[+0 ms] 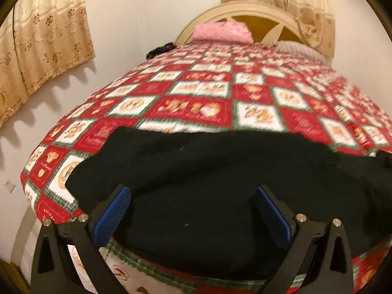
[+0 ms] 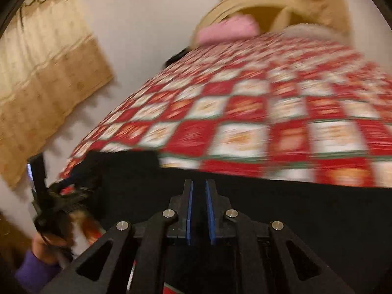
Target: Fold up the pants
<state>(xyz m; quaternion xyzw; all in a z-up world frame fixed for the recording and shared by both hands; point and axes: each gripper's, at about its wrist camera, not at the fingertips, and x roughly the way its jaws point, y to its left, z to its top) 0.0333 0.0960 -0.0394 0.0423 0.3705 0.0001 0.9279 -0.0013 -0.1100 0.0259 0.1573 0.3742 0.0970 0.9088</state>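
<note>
The black pants (image 1: pixel 208 171) lie spread across the near edge of the bed, and they also fill the bottom of the right wrist view (image 2: pixel 281 208). My left gripper (image 1: pixel 194 196) hangs open over them, blue pads wide apart with only cloth below. In the blurred right wrist view, my right gripper (image 2: pixel 199 196) stands shut above the pants. A thin slit shows between its blue pads, and I see nothing held there. A hand in a purple sleeve (image 2: pixel 34 267) holds the left gripper at the pants' left end.
A red, white and green checked quilt (image 1: pixel 245 93) covers the bed. A pink pillow (image 1: pixel 223 31) and a grey one (image 1: pixel 299 49) lie by the cream headboard (image 1: pixel 245 9). Beige curtains (image 1: pixel 44 49) hang on the white wall to the left.
</note>
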